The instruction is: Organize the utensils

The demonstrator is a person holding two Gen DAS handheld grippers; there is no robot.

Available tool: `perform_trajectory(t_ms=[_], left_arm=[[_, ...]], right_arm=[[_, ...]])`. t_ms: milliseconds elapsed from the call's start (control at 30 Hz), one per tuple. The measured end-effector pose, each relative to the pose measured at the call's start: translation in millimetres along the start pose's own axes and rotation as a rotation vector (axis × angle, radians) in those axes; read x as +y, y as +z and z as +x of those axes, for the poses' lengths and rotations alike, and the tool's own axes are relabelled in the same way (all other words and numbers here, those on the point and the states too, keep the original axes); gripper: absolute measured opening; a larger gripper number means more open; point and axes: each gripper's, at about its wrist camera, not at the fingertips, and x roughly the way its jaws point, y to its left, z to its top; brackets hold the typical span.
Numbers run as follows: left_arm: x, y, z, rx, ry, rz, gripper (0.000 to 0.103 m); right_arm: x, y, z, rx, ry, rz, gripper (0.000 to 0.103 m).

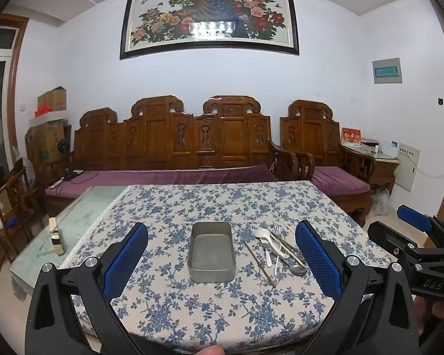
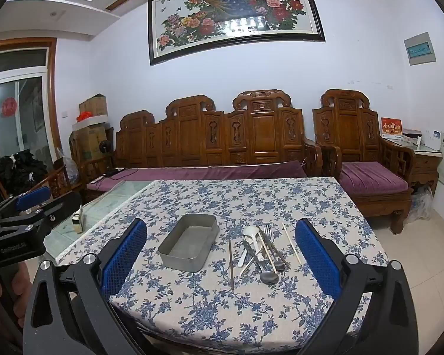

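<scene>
An empty grey metal tray (image 1: 211,272) (image 2: 168,259) sits mid-table on the blue floral cloth. Right of it lies a pile of utensils (image 1: 281,248) (image 2: 262,250): a white spoon (image 2: 249,233), a fork (image 2: 268,230), a metal spoon (image 2: 268,276), loose chopsticks (image 2: 231,263). One pale chopstick (image 2: 291,244) lies apart to the right. My left gripper (image 1: 222,254) is open and empty, held above the near table edge, framing the tray. My right gripper (image 2: 220,254) is open and empty, framing tray and utensils. Each gripper shows at the other view's side.
The table (image 2: 251,319) has a bare glass strip on its left with a small bottle (image 1: 56,238) (image 2: 78,222). A carved wooden sofa (image 1: 174,148) and armchair (image 1: 325,148) stand behind the table. Boxes are stacked in the back left corner.
</scene>
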Motion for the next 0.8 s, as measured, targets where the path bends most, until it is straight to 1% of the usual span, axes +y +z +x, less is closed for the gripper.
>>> perform_trajectory(t_ms=[800], left_arm=[[0.1, 0.0, -0.4, -0.003, 0.0, -0.001, 0.097]], right_arm=[[1.1, 0.0, -0.2, -0.004, -0.002, -0.008, 0.101]])
